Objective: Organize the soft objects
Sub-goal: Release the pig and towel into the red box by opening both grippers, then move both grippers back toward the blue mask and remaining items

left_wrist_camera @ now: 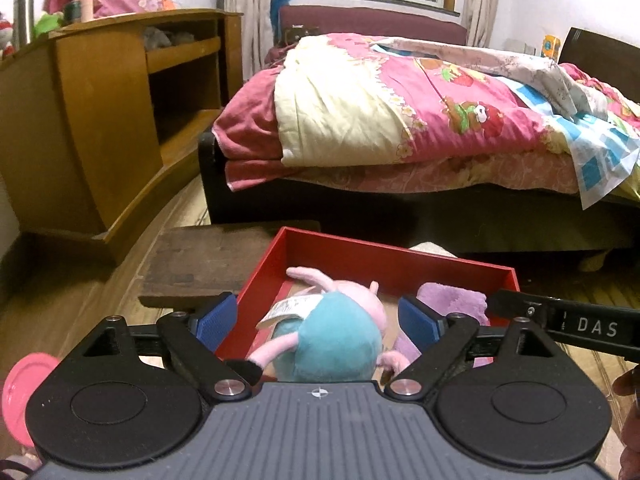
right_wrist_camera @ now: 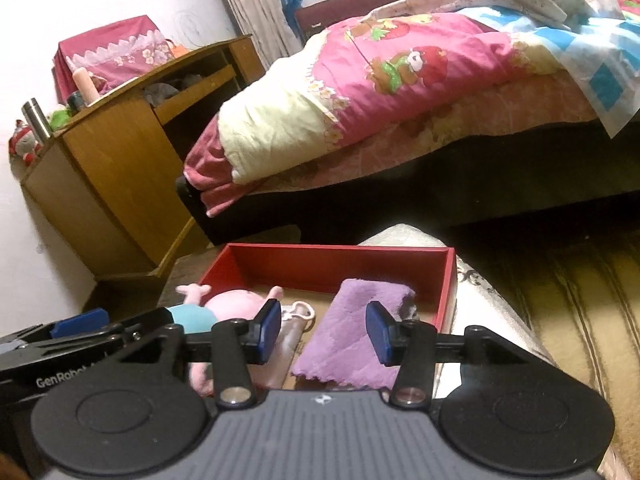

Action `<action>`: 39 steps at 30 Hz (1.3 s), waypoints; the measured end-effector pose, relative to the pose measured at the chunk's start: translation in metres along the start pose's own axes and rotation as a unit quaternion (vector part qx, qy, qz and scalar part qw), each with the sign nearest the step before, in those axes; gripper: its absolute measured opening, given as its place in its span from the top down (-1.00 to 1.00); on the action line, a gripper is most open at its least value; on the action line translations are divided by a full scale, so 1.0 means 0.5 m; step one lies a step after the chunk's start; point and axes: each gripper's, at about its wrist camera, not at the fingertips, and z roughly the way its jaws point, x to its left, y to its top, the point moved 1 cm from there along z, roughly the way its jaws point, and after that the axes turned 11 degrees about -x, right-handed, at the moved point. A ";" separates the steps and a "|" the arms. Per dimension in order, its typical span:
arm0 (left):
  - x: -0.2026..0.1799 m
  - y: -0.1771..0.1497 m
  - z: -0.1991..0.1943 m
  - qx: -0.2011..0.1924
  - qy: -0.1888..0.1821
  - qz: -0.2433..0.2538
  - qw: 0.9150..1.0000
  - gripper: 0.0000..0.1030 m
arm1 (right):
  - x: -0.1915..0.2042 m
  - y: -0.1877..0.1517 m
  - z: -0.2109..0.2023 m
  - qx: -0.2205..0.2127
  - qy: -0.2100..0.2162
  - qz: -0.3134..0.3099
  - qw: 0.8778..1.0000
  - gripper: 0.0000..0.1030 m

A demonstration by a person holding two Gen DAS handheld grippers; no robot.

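Left gripper (left_wrist_camera: 318,320): jaws spread wide above the plush pig (left_wrist_camera: 336,332), blue pads clear of it on both sides; nothing held.
Right gripper (right_wrist_camera: 322,330): jaws partly apart over the purple cloth (right_wrist_camera: 352,344), pads not pressing on it; nothing gripped.
Task things: pig and cloth both lie inside the red tray (left_wrist_camera: 384,252), pig on the left, cloth on the right.
Only in right view: a pale, clear-looking item (right_wrist_camera: 294,320) between pig and cloth; what it is I cannot tell. Also a small red-and-white toy (right_wrist_camera: 24,144) by the wooden cabinet (right_wrist_camera: 108,176).
Only in left view: a pink disc (left_wrist_camera: 24,384) at the lower left edge, cut off, and the pig's paper tag (left_wrist_camera: 288,308).
Hidden: the pig's face is turned away; the tray's near wall sits behind the gripper bodies.
Count: one tray, one pig, one cloth, two grippers, one bed (left_wrist_camera: 420,120).
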 end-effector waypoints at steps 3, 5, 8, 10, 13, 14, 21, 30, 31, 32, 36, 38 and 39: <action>0.003 -0.003 -0.012 0.002 0.006 0.002 1.000 -0.65 | 0.002 -0.005 -0.016 0.000 0.005 0.000 1.000 0.55; 0.006 -0.006 -0.021 0.005 0.006 0.001 1.000 -0.65 | 0.002 -0.010 -0.025 0.002 0.006 0.002 1.000 0.54; 0.011 -0.008 -0.038 0.004 0.007 0.001 1.000 -0.66 | 0.003 -0.015 -0.031 0.007 0.010 0.001 1.000 0.54; 0.015 -0.012 -0.049 0.004 0.009 0.001 1.000 -0.66 | 0.005 -0.019 -0.036 0.009 0.011 0.000 1.000 0.54; 0.025 -0.027 -0.063 0.012 0.012 -0.001 1.000 -0.66 | 0.006 -0.029 -0.042 0.015 0.013 -0.001 1.000 0.54; 0.027 -0.033 -0.066 0.016 0.012 0.000 1.000 -0.66 | 0.006 -0.032 -0.043 0.018 0.014 0.000 1.000 0.54; 0.042 -0.070 -0.091 0.040 0.013 -0.003 0.999 -0.66 | 0.014 -0.058 -0.062 0.031 0.022 0.001 0.999 0.54; 0.058 -0.104 -0.115 0.063 0.009 -0.012 0.998 -0.66 | 0.025 -0.082 -0.076 0.043 0.029 -0.001 0.999 0.54; 0.061 -0.109 -0.118 0.067 0.007 -0.017 0.998 -0.66 | 0.026 -0.084 -0.078 0.044 0.029 -0.002 0.999 0.54; 0.064 -0.115 -0.120 0.073 0.005 -0.022 0.997 -0.66 | 0.027 -0.086 -0.079 0.044 0.030 -0.002 0.999 0.54; 0.073 -0.147 -0.138 0.094 0.004 -0.035 0.995 -0.66 | 0.032 -0.098 -0.083 0.054 0.035 -0.005 0.998 0.54; 0.077 -0.159 -0.147 0.101 0.004 -0.035 0.994 -0.66 | 0.036 -0.105 -0.085 0.058 0.038 -0.009 0.998 0.54; 0.081 -0.165 -0.151 0.104 0.004 -0.038 0.994 -0.66 | 0.038 -0.108 -0.086 0.060 0.039 -0.010 0.997 0.54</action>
